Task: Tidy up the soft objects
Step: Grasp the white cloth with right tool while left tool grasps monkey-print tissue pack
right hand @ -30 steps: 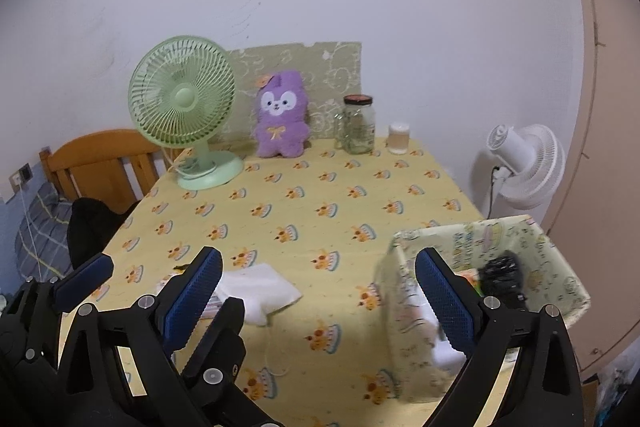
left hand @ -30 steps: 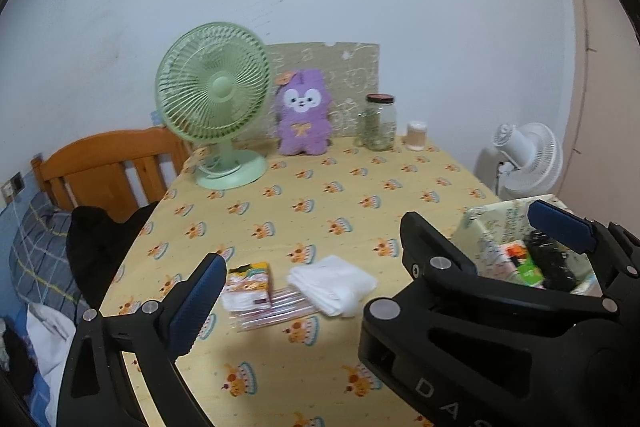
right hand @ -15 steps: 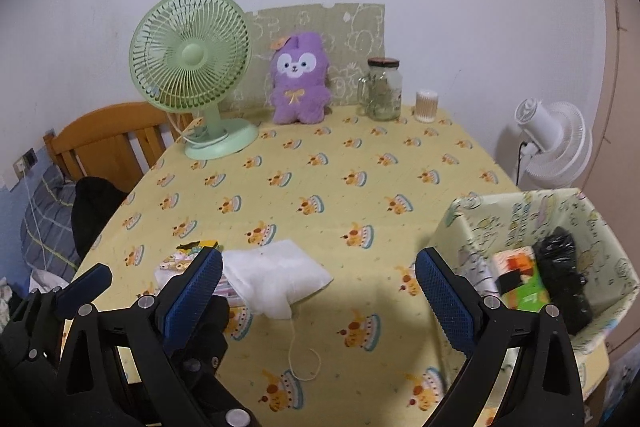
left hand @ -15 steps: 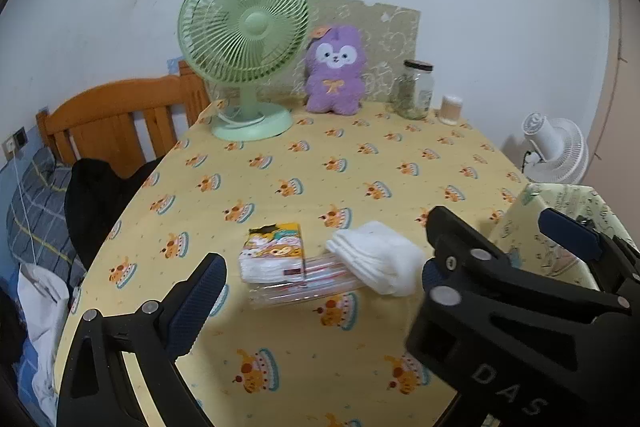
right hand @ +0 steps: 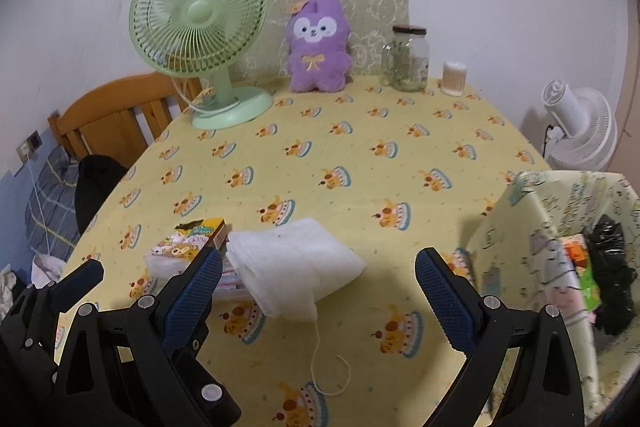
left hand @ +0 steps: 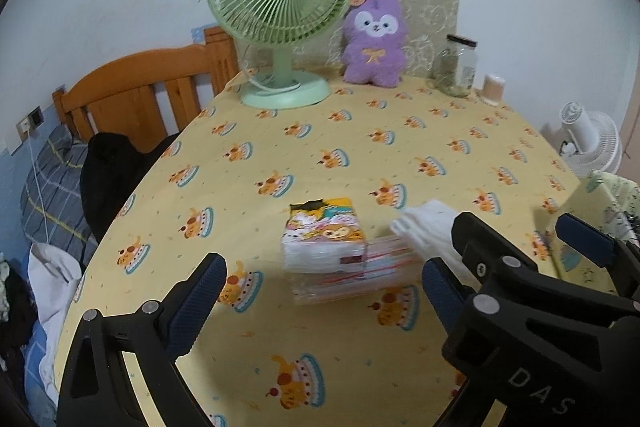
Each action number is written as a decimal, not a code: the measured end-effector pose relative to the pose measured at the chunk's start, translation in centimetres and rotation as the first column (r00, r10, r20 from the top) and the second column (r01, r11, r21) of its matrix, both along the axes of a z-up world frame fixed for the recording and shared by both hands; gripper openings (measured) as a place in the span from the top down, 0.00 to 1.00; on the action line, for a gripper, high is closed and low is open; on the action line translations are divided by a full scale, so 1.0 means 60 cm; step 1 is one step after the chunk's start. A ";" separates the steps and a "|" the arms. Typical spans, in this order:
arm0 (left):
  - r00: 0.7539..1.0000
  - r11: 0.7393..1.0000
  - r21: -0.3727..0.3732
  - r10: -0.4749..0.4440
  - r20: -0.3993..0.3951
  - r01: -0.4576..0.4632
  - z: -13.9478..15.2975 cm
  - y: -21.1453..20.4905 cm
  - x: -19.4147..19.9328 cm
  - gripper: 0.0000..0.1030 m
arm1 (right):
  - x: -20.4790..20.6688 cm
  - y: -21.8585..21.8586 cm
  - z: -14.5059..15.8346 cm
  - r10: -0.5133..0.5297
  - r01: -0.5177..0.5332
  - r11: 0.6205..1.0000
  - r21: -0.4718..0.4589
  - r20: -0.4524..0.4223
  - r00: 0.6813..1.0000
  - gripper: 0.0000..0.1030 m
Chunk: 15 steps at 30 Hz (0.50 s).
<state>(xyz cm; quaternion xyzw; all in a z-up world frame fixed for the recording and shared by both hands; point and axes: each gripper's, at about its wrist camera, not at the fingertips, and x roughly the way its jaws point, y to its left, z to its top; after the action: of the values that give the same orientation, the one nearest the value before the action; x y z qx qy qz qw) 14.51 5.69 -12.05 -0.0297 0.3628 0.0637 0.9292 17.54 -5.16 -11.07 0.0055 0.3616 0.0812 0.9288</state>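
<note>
Left gripper [left hand: 322,297] is held wide apart above the near part of the table [left hand: 320,147], nothing between its blue pads; a cartoon-printed tissue pack [left hand: 324,237] is framed between the fingers, lying flat on the yellow cake-print cloth. The pack is stacked on a clear plastic-wrapped bundle [left hand: 360,277] with red lines; contents not readable, slightly blurred. Just right of the pack a folded white cloth [left hand: 430,227] is seen, its near edge hidden behind the right gripper's black body in the left wrist view.

Right gripper [right hand: 316,285] is also spread wide and empty, hovering over the white cloth [right hand: 292,267], which is seen lying flat with a loose thread [right hand: 320,363] trailing toward the camera. The cloth's left edge is touching or overlapping the tissue pack [right hand: 184,247]; which one cannot be told.

A pale green fabric bin [right hand: 560,211] is placed at the table's right edge, well apart from the cloth; a black item [right hand: 610,283] and a green-orange packet [right hand: 580,267] are seen inside.

At the far edge a green desk fan [right hand: 200,39], a purple plush [right hand: 318,47], a glass jar [right hand: 406,59] and a small cotton-swab tub [right hand: 454,79] are lined up by the wall. A white fan [right hand: 580,131] is seen beyond the table on the right, a wooden chair [left hand: 140,91] on the left.
</note>
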 end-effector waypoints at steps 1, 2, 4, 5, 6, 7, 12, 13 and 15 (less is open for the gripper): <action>1.000 1.000 0.001 0.004 -0.004 -0.004 -0.003 0.002 0.003 0.04 | 0.003 0.001 -0.003 0.003 -0.003 1.000 0.001 -0.005 1.000 0.04; 1.000 1.000 0.002 0.007 -0.007 -0.007 -0.006 0.003 0.006 0.04 | 0.007 0.002 -0.008 0.004 -0.004 1.000 0.000 -0.012 1.000 0.04; 1.000 1.000 0.003 0.014 -0.012 -0.014 -0.012 0.005 0.012 0.04 | 0.016 0.003 -0.013 0.008 -0.008 1.000 -0.001 -0.023 1.000 0.04; 1.000 1.000 0.004 0.017 -0.014 -0.017 -0.015 0.006 0.016 0.04 | 0.020 0.004 -0.015 0.010 -0.010 1.000 -0.001 -0.027 1.000 0.04; 1.000 1.000 0.006 0.020 -0.014 -0.020 -0.016 0.007 0.019 0.04 | 0.022 0.004 -0.017 0.010 -0.010 1.000 -0.001 -0.029 1.000 0.04; 1.000 1.000 0.010 0.023 -0.015 -0.023 -0.017 0.007 0.021 0.05 | 0.025 0.004 -0.019 0.010 -0.010 1.000 0.000 -0.032 0.999 0.04; 0.999 0.999 0.032 0.045 -0.024 -0.044 -0.027 0.005 0.038 0.10 | 0.039 0.008 -0.028 0.031 -0.031 0.999 0.009 -0.046 0.998 0.04; 0.999 0.999 0.032 0.044 -0.030 -0.043 -0.030 0.005 0.042 0.11 | 0.041 0.009 -0.030 0.034 -0.034 0.999 0.008 -0.049 0.998 0.04; 0.998 0.998 0.033 0.045 -0.039 -0.044 -0.035 0.003 0.048 0.14 | 0.047 0.010 -0.035 0.041 -0.040 0.999 0.008 -0.061 0.997 0.04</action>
<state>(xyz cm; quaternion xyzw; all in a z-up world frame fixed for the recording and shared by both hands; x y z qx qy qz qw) 17.37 5.89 -14.17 -0.0216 0.3794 0.0909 0.9205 20.35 -4.54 -13.19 0.0036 0.3894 0.1009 0.9155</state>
